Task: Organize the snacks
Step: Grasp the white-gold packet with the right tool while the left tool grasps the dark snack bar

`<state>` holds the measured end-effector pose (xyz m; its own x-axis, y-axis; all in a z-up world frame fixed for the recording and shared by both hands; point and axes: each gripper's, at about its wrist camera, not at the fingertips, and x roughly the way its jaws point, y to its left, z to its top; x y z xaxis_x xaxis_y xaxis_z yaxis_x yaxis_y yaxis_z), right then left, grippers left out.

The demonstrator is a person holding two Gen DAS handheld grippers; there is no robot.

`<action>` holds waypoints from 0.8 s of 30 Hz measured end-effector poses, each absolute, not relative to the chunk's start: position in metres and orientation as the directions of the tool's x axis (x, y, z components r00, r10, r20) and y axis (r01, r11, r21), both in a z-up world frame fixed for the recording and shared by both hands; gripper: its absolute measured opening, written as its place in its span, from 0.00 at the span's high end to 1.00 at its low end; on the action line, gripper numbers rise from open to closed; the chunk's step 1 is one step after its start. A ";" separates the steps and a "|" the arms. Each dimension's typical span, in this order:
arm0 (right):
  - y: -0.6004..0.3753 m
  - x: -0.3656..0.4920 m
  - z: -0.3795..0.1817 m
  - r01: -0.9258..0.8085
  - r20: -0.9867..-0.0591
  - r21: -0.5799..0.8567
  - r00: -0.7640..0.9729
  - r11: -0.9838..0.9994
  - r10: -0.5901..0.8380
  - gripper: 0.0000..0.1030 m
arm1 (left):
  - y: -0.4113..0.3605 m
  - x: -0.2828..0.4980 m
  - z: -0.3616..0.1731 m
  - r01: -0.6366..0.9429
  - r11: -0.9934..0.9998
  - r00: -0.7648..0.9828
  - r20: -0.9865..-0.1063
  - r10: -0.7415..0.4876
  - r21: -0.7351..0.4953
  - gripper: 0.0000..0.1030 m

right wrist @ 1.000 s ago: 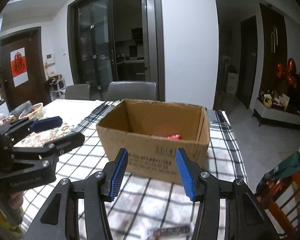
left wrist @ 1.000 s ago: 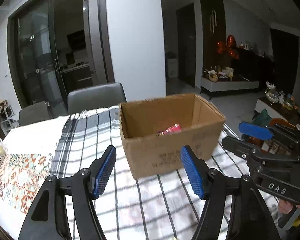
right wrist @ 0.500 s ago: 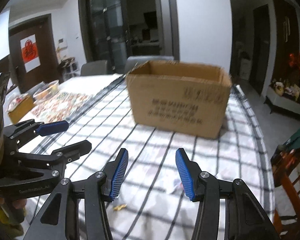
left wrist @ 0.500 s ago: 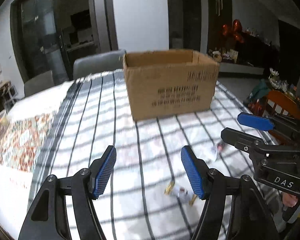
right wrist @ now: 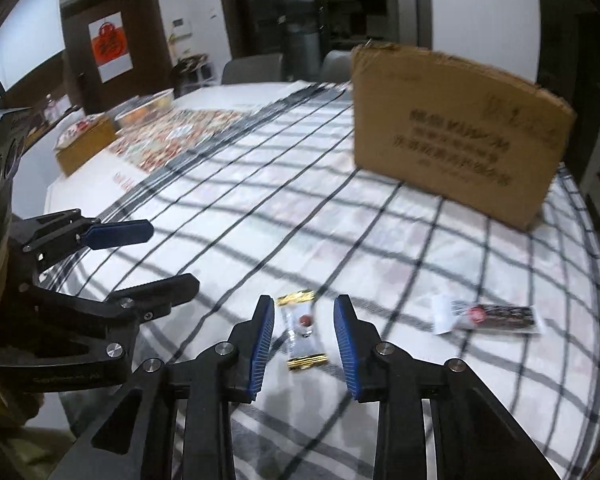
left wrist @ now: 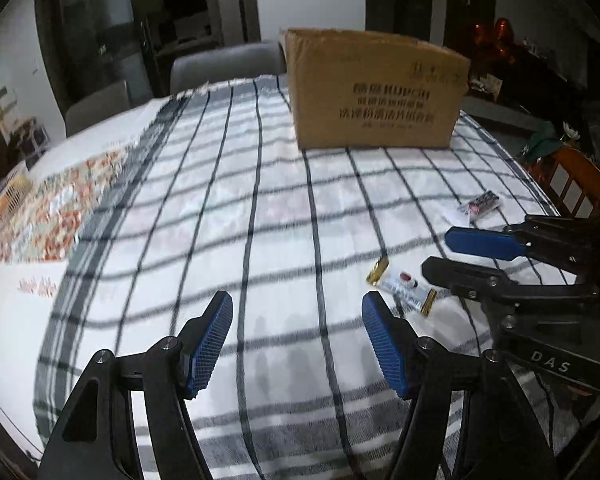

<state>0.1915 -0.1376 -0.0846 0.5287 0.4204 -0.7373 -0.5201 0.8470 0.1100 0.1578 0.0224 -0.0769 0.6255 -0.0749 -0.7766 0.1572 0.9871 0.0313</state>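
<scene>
Right gripper positioned over the candy, not yet gripping.

The right gripper [right wrist: 304, 336] stood with fingers wide, empty, straddling the candy [right wrist: 303, 330] on the checked cloth [right wrist: 260, 216]; its long axis ran along the fingers. The left gripper [left wrist: 296, 340], wide and empty, sat farther off. A snack bar [right wrist: 488, 316] lay right of the candy; the box [right wrist: 452, 128] stood beyond, with open cloth between.

Checked tablecloth [left wrist: 260, 208]: cardboard box [left wrist: 380, 108], two snack packets [right wrist: 303, 330].
</scene>
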 end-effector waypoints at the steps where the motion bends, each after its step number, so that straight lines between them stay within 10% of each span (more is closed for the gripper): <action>1: -0.135 0.193 -0.089 -0.525 -0.747 0.112 0.515 0.844 0.420 0.69 | 0.023 0.158 -0.079 0.155 0.988 0.621 -0.780 -0.077 0.026 0.36; 24: -0.115 0.210 -0.122 -0.556 -0.811 0.071 0.452 0.828 0.372 0.80 | 0.026 0.167 -0.087 0.155 0.988 0.588 -0.802 -0.106 -0.017 0.36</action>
<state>0.2098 -0.1152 -0.1219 0.4517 0.3721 -0.8109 -0.5557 0.8284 0.0706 0.1672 0.0261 -0.0872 0.5883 -0.1059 -0.8017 0.1550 0.9878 -0.0167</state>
